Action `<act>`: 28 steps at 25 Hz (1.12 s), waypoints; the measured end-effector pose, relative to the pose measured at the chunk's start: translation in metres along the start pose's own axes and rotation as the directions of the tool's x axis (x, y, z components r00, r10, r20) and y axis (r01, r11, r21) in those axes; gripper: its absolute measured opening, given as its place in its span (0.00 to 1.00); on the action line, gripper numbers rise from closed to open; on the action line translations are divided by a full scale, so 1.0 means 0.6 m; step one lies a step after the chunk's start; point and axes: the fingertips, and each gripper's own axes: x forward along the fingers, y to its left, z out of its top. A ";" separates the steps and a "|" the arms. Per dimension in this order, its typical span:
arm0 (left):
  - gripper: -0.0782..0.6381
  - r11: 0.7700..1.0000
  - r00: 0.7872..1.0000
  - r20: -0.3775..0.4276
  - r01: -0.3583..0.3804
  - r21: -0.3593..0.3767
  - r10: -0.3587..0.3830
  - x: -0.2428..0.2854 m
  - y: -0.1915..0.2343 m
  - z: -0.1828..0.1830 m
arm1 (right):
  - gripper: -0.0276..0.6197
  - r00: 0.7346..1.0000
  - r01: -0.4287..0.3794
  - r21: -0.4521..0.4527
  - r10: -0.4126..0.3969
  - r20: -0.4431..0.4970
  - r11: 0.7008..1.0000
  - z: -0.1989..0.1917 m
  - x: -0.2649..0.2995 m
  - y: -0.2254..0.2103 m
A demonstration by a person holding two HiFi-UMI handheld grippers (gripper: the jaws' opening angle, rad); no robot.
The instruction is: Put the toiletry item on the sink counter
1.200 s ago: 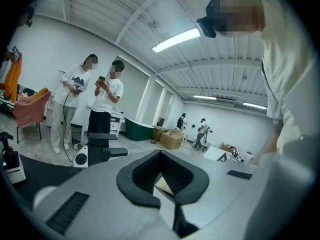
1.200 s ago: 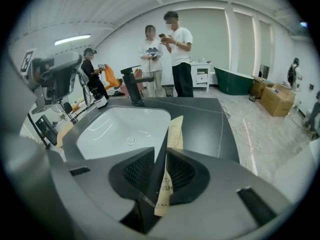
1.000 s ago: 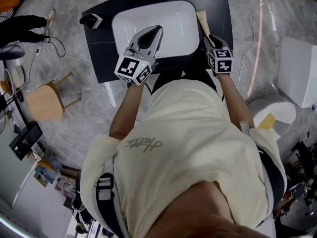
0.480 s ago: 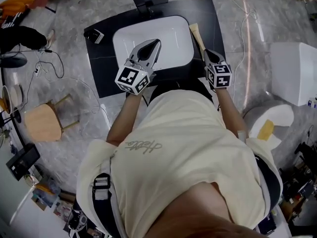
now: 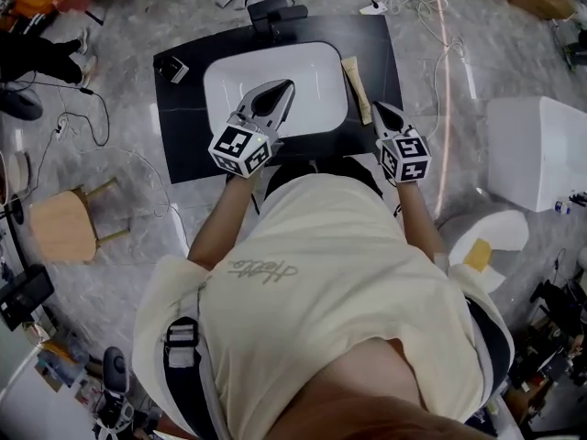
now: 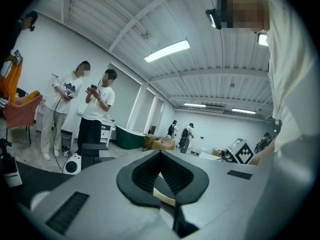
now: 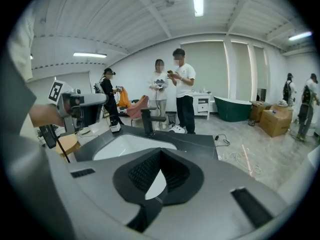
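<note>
Eased aside, the nearer grey right gripper sat closed, empty; the flat tan toiletry stick lay twelve-to-six at its eleven o'clock.

**A:** Straight down we go: black table, white basin sunk in its middle, dark faucet at the far edge.

**B:** And there's the tan toiletry item, lying flat on the table just right of the basin.

**A:** Left gripper hangs over the basin's near side, fingers drawn to a point.

**B:** Right gripper is just beside the item's near end. Touching? Can't tell.
</note>
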 end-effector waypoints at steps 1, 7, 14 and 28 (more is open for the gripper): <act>0.11 1.000 1.000 0.009 -0.004 -0.015 0.004 0.003 -0.003 0.006 | 0.04 1.000 -0.006 -0.010 0.006 0.014 1.000 0.012 -0.003 -0.003; 0.11 0.999 0.999 0.045 -0.031 -0.013 0.032 0.019 -0.013 0.039 | 0.04 0.991 -0.036 -0.068 0.044 0.123 0.997 0.090 -0.027 -0.020; 0.11 0.999 0.996 0.084 -0.040 0.018 0.038 0.032 -0.035 0.094 | 0.04 0.962 -0.046 -0.189 0.095 0.258 0.981 0.200 -0.077 -0.015; 0.11 0.990 0.982 0.179 -0.078 0.116 0.056 0.033 -0.050 0.184 | 0.04 0.915 -0.045 -0.249 0.140 0.378 0.968 0.299 -0.140 -0.018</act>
